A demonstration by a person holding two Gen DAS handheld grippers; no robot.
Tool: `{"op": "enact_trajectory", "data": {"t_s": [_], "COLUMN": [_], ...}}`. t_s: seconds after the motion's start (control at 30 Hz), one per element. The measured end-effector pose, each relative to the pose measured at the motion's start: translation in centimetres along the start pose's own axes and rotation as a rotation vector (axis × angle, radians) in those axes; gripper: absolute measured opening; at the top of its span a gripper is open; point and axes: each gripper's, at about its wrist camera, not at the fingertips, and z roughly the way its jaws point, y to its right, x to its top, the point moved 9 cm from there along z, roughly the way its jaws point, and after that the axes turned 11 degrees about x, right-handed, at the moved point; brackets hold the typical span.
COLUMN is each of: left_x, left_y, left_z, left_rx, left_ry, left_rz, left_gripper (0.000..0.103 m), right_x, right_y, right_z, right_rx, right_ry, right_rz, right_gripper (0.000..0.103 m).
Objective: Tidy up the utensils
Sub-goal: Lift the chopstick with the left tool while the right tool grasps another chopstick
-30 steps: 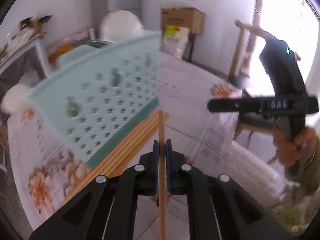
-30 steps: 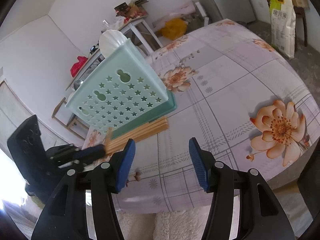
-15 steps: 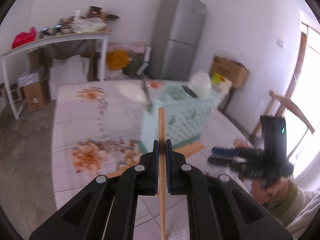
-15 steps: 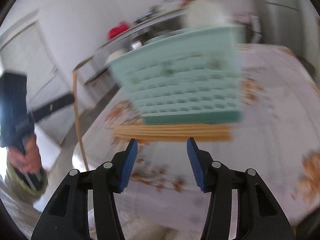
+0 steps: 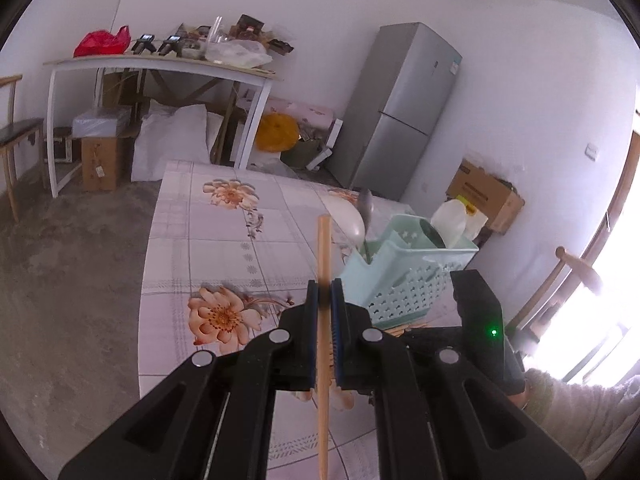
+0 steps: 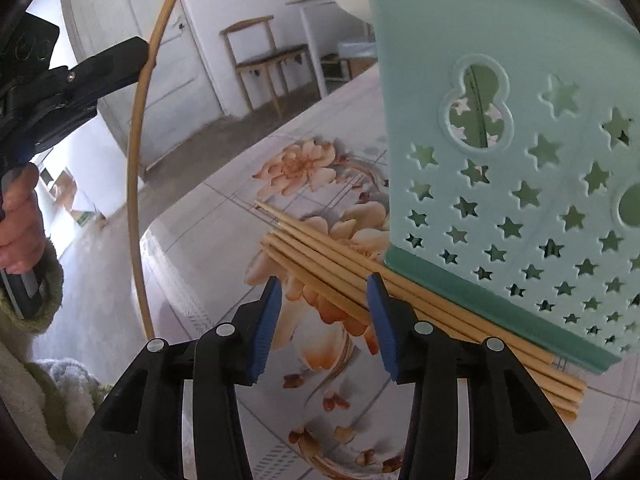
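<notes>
My left gripper is shut on a single wooden chopstick, held upright well above the floral table; the chopstick also shows at the left of the right wrist view. A mint-green utensil basket with star holes stands on the table and holds spoons. In the right wrist view the basket is close, with a bundle of chopsticks lying along its base. My right gripper is open, its blue pads on either side of the bundle's end, just above it.
The table's near edge drops off just left of the bundle. A fridge, a white side table with clutter, cardboard boxes and wooden chairs stand around the room.
The left gripper lifted and pulled back from the basket with the chopstick, now looking down over the table. The right gripper swung in close to the bundle of chopsticks at the basket's base.
</notes>
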Motion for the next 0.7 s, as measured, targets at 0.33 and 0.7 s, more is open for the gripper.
{"op": "enact_trajectory", "data": {"t_s": [0.33, 0.7], "left_x": [-0.3, -0.1], "left_y": [-1.2, -2.1], "left_z": [0.8, 0.5], "left_rx": [-0.012, -0.017], "left_ry": [-0.012, 0.001], "left_rz": [-0.034, -0.058], "left_gripper": [0.005, 0.005], "right_x": [-1.2, -1.3], "right_y": [-2.5, -4.0], "right_z": [0.9, 2.7], "right_rx": [-0.086, -0.004], "right_ry": [-0.128, -0.279], "right_rz": [-0.174, -0.282], "right_gripper": [0.037, 0.019]}}
